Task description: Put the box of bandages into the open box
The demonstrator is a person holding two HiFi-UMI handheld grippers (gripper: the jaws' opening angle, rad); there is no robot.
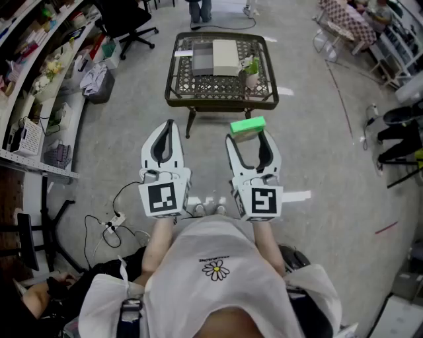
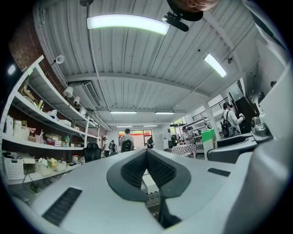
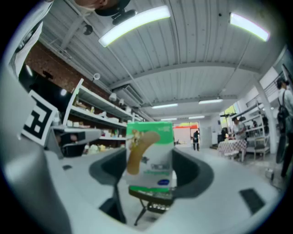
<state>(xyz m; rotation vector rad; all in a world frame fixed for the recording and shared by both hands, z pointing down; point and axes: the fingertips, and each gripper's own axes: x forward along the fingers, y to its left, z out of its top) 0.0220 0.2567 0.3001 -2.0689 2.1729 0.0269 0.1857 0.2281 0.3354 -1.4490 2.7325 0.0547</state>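
The box of bandages (image 1: 248,125), green and white with a plaster pictured on it, is held up in the air with my right gripper (image 1: 248,136) shut on it. In the right gripper view the box of bandages (image 3: 150,157) stands upright between the dark pads, filling the gap. My left gripper (image 1: 170,127) hovers beside it at the same height, shut, with nothing in it; its fingertips (image 2: 147,155) meet. Ahead stands a low wicker-topped table (image 1: 221,89). On it lies the open box (image 1: 202,58), grey, with a pale part (image 1: 225,57) beside it.
A small potted plant (image 1: 251,71) stands at the table's right front. Shelving (image 1: 39,86) runs along the left, with an office chair (image 1: 125,23) at the back. A power strip and cables (image 1: 114,221) lie on the floor near my feet. A person's legs (image 1: 199,10) stand beyond the table.
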